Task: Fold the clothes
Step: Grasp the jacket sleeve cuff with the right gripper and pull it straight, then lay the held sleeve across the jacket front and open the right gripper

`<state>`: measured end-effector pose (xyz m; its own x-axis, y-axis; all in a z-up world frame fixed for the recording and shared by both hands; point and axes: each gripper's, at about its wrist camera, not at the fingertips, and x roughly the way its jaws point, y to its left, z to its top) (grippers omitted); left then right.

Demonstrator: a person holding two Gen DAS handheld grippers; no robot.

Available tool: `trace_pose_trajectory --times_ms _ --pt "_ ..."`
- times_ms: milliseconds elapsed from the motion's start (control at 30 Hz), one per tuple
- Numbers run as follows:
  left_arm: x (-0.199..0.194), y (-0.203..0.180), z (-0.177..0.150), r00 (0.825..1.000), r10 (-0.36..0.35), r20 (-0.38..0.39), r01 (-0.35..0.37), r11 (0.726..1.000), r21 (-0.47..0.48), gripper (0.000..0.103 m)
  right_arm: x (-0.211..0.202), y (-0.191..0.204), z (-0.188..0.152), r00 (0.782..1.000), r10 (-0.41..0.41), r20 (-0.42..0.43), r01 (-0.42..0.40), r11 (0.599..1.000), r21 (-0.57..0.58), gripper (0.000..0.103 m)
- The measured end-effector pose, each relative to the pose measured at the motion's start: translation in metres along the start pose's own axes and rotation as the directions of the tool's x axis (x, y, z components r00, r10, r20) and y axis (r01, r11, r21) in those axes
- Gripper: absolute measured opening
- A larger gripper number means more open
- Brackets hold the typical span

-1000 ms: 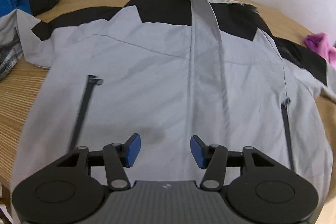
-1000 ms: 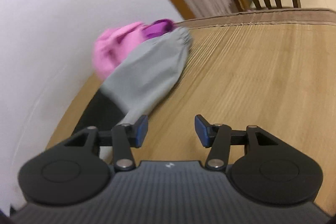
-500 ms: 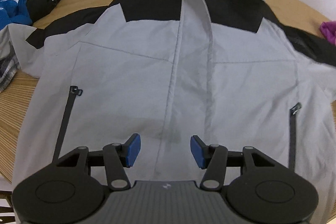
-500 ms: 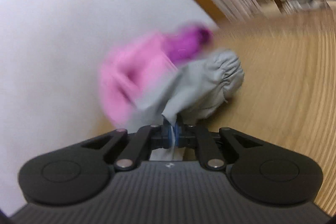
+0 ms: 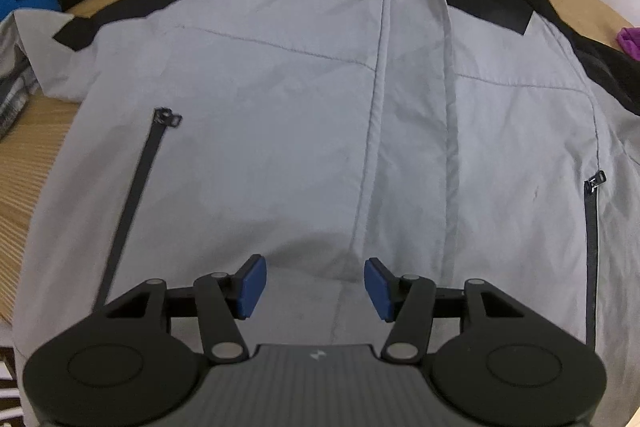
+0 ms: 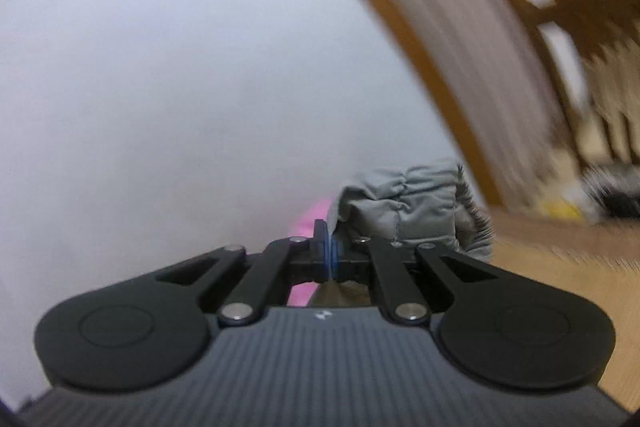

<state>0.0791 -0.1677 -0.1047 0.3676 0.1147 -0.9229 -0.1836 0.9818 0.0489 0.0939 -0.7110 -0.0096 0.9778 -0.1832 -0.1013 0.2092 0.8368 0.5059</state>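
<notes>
Lying front up across the wooden desk (image 5: 24,163), the grey and black jacket (image 5: 280,131) spreads flat under my left tongs (image 5: 315,285), whose blue pads stand apart above its hem with nothing between them. My right tongs (image 6: 330,253) are clamped on the jacket's gathered grey cuff (image 6: 404,205), which bunches just beyond the pads, with a pink garment (image 6: 306,223) behind.

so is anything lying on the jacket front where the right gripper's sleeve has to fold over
Nothing visible. The right gripper is shut on the grey sleeve cuff, and the jacket front lies bare on the table. The left gripper hangs open above the hem; the pink garment lies beside the jacket.
</notes>
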Motion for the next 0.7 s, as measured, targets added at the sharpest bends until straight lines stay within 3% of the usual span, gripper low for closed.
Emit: trace_pose_trajectory --times_ms 67,167,233,300,400,467,533,567,600,633,667,700 --pt "-0.004 0.007 0.0 1.0 -0.01 0.025 0.01 1.0 0.01 0.057 -0.003 0.06 0.005 0.991 0.13 0.014 -0.126 0.982 -0.137 0.005" --pt "-0.008 0.023 0.001 0.997 -0.039 0.068 0.038 0.999 0.018 0.057 -0.011 0.155 -0.01 0.949 0.314 -0.019 -0.303 0.896 -0.323 0.005" --pt "-0.011 0.038 0.001 0.993 -0.059 0.099 0.056 0.998 0.029 0.057 -0.015 0.222 -0.037 0.898 0.432 -0.086 -0.43 0.82 -0.378 0.005" --pt "-0.013 0.056 -0.001 0.99 -0.061 0.127 0.055 0.997 0.051 0.057 -0.018 0.281 -0.071 0.833 0.529 -0.162 -0.547 0.748 -0.375 0.005" --pt "-0.014 0.089 -0.005 0.986 -0.049 0.159 0.035 0.995 0.093 0.057 -0.014 0.359 -0.14 0.756 0.592 -0.279 -0.654 0.676 -0.339 0.007" --pt "-0.012 0.112 -0.007 0.984 -0.035 0.172 0.016 0.994 0.111 0.057 -0.003 0.399 -0.197 0.722 0.584 -0.369 -0.689 0.652 -0.316 0.011" --pt "-0.006 0.134 -0.008 0.986 -0.022 0.163 0.006 0.995 0.101 0.057 0.014 0.431 -0.267 0.676 0.487 -0.553 -0.705 0.647 -0.291 0.027" --pt "-0.003 0.144 -0.008 0.988 -0.023 0.154 0.009 0.996 0.091 0.057 0.019 0.444 -0.301 0.639 0.416 -0.647 -0.708 0.647 -0.283 0.037" --pt "-0.002 0.153 -0.008 0.989 -0.025 0.148 0.013 0.997 0.08 0.057 0.025 0.456 -0.335 0.592 0.339 -0.731 -0.71 0.648 -0.274 0.034" --pt "-0.001 0.163 -0.008 0.99 -0.027 0.142 0.017 0.997 0.069 0.057 0.02 0.458 -0.353 0.565 0.3 -0.768 -0.706 0.658 -0.262 0.035" --pt "-0.002 0.17 -0.007 0.989 -0.03 0.143 0.021 0.998 0.064 0.057 0.013 0.459 -0.37 0.54 0.267 -0.798 -0.699 0.67 -0.249 0.035" --pt "-0.003 0.177 -0.006 0.989 -0.033 0.145 0.025 0.998 0.06 0.057 -0.001 0.455 -0.371 0.534 0.271 -0.801 -0.698 0.676 -0.237 0.035"
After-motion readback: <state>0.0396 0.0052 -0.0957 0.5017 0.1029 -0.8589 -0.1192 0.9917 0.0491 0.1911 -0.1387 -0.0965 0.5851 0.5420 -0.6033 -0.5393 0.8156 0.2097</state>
